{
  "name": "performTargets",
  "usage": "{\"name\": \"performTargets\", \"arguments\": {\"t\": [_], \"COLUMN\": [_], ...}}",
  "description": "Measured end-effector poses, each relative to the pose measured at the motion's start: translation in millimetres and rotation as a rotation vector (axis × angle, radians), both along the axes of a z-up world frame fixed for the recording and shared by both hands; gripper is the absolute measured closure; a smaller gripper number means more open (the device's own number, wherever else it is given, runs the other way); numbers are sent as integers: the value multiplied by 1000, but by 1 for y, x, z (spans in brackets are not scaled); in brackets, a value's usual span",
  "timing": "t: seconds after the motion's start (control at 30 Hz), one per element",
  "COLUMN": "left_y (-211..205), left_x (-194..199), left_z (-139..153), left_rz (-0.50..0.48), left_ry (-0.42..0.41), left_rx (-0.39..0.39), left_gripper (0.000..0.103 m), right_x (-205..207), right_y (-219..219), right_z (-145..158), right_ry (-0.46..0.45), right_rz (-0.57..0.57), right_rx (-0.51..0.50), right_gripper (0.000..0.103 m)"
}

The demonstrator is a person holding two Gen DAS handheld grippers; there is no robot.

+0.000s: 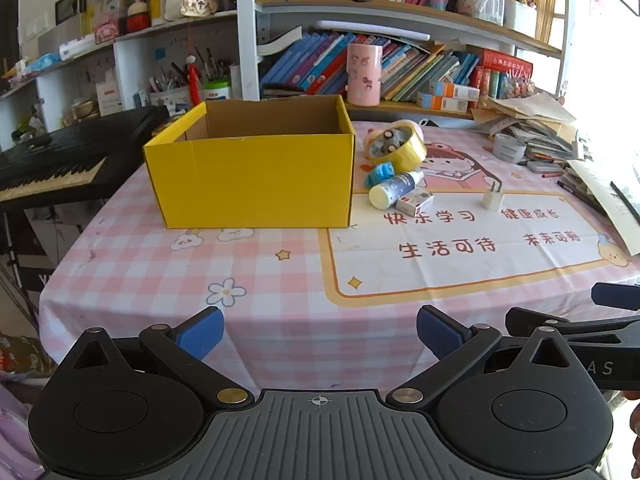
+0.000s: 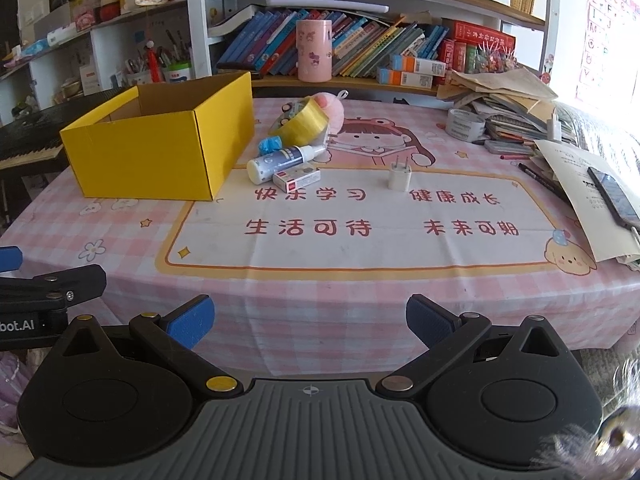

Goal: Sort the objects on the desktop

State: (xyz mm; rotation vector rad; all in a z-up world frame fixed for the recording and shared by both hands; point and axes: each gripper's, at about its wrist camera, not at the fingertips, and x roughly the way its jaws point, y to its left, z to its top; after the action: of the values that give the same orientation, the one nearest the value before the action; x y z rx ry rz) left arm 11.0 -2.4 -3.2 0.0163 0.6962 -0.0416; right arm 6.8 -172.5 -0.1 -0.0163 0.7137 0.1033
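Both claws, left (image 1: 320,334) and right (image 2: 310,322), hover spread before the tablecloth (image 2: 360,240).

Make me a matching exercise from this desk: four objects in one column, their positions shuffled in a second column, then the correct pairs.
Objects
1. yellow box
2. wall plug
3. spray bottle
4. grey tape roll

Positions
A. lying on its side, beside the small red-and-white carton
B. standing alone on the white panel of the tablecloth, prongs up
C. open-topped, at the left of the table
D. far right, against the stack of papers

Pairs: 1-C, 2-B, 3-A, 4-D
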Motion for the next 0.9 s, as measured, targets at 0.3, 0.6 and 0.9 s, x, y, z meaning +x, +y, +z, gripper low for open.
{"name": "performTargets", "arguments": {"t": [0.3, 0.6, 0.9], "left_y": [5, 4, -11], "left_x": [1, 5, 15], "left_z": [0, 0, -1], "left_rz": [-20, -23, -87], "left_ry": [5, 5, 2], "left_rx": [-17, -14, -2], "left_gripper": [0, 0, 0], "right_x": [2, 2, 3], "right_y": [1, 2, -8], "right_z": [1, 2, 4], "right_ry": [-10, -11, -23], "right_rz": [3, 0, -56], "right_rx": [6, 0, -23], "right_gripper": [0, 0, 0]}}
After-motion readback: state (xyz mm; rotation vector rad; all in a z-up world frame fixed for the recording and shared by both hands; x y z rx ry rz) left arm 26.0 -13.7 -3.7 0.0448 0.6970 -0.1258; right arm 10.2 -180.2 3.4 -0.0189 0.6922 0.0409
